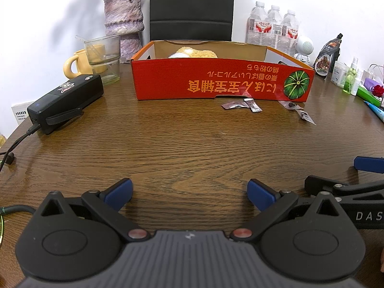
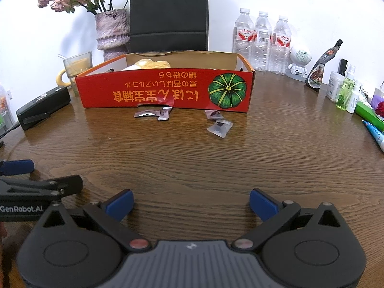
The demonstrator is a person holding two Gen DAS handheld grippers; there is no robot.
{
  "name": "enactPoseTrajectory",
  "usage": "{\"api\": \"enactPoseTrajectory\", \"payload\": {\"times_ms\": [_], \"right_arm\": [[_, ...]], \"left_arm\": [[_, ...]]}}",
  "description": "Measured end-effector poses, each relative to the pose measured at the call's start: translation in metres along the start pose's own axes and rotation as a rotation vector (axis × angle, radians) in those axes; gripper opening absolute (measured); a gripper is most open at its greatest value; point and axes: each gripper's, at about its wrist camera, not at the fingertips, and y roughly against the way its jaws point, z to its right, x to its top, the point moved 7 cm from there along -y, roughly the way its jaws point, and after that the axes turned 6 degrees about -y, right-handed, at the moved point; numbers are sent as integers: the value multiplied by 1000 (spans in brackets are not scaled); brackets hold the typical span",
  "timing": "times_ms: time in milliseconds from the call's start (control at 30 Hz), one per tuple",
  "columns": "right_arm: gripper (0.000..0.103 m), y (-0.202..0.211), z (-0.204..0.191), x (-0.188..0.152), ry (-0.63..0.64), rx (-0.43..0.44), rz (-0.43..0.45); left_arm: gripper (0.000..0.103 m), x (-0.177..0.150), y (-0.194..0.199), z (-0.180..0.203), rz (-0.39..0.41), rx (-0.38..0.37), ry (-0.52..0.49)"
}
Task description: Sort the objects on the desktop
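- We hold our left gripper [image 1: 189, 193] low over the brown table [image 1: 182, 144], with its blue fingers spread wide and nothing between them.
- Our right gripper [image 2: 191, 204] is just beside it, also spread wide and holding nothing.
- The things we think we must sort are the little packets near the red box [image 2: 165, 93].
- Two dark packets [image 2: 153, 114] lie just in front of the box, touching each other.
- A clear packet [image 2: 219, 127] with something dark inside lies a bit to the right, with one more small packet [image 2: 212, 114] just behind it by the box wall.
- The box is open on top, and something yellow and fluffy [image 2: 150, 64] already sits inside.
- We think the packets are very light and thin, so they will not need a hard squeeze.
- They look shiny and crinkly, so they may slip or slide away on the smooth wood.
- They lie flat, so we guess it is best to come down from above and pinch a packet across its middle or by a crimped end.
- Both grippers are well apart from the packets, so we must reach forward first.
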Motion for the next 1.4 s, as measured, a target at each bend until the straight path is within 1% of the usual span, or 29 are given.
{"api": "enactPoseTrajectory", "payload": {"times_ms": [100, 200, 267, 300, 367, 433, 467, 500, 533, 567, 600, 633, 667, 700, 733, 767, 833, 867, 933, 1000, 1033, 1067, 1100, 1200, 1267, 1300, 1400], "right_arm": [[103, 0, 0, 0, -1, -2, 0], [103, 0, 0, 0, -1, -1, 0], [102, 1, 3, 3, -2, 20, -5], [99, 3, 6, 8, -7, 38, -1], [97, 7, 17, 23, -27, 59, 44], [97, 8, 31, 43, -45, 54, 103], [96, 3, 37, 52, -49, 53, 111], [86, -3, 43, 61, -51, 52, 112], [74, -11, 48, 68, -61, 55, 93], [70, -20, 53, 73, -73, 58, 68], [64, -28, 57, 77, -86, 60, 44], [61, -35, 57, 80, -93, 64, 32], [60, -41, 58, 82, -98, 68, 25], [59, -46, 56, 84, -99, 69, 23], [58, -52, 53, 85, -93, 67, 22], [56, -58, 50, 86, -86, 64, 19], [46, -68, 44, 83, -62, 48, 6], [45, -72, 42, 82, -50, 38, -2], [39, -76, 39, 81, -40, 38, -8], [36, -78, 38, 80, -32, 38, -9], [33, -78, 38, 80, -27, 37, -8], [32, -77, 37, 80, -22, 35, -6], [29, -77, 38, 80, -21, 37, -6], [24, -76, 38, 78, -12, 31, 2], [19, -75, 39, 77, -6, 28, 9], [19, -75, 39, 77, -4, 28, 13], [18, -71, 37, 74, 4, 36, 18]], "left_arm": [[103, 0, 0, 0, 1, 3, 2], [103, 3, 0, 2, 2, 22, -7], [103, 12, -1, 5, 11, 4, -8], [103, 20, 0, 6, 27, -3, -8], [103, 38, 0, 10, 60, -14, -12], [103, 57, -10, 20, 82, -50, -60], [103, 66, -16, 25, 92, -68, -84], [103, 73, -24, 30, 99, -95, -90], [103, 79, -32, 34, 90, -114, -89], [103, 85, -41, 37, 90, -119, -98], [102, 91, -50, 41, 90, -123, -108], [101, 95, -56, 46, 105, -135, -149], [101, 98, -62, 51, 113, -151, -189], [98, 100, -70, 54, 109, -169, -238], [91, 101, -76, 53, 106, -174, -262], [81, 102, -82, 53, 103, -178, -286], [68, 107, -91, 47, 96, -194, -290], [65, 109, -96, 44, 91, -208, -287], [64, 112, -103, 40, 83, -238, -286], [60, 112, -108, 38, 73, -284, -291], [53, 112, -111, 37, 67, -308, -291], [42, 112, -114, 37, 61, -332, -292], [38, 111, -116, 37, 59, -338, -286], [34, 110, -118, 38, 56, -351, -285], [26, 109, -116, 42, 57, -353, -301], [24, 108, -114, 44, 55, -347, -302], [14, 103, -107, 46, 35, -312, -281]]}}
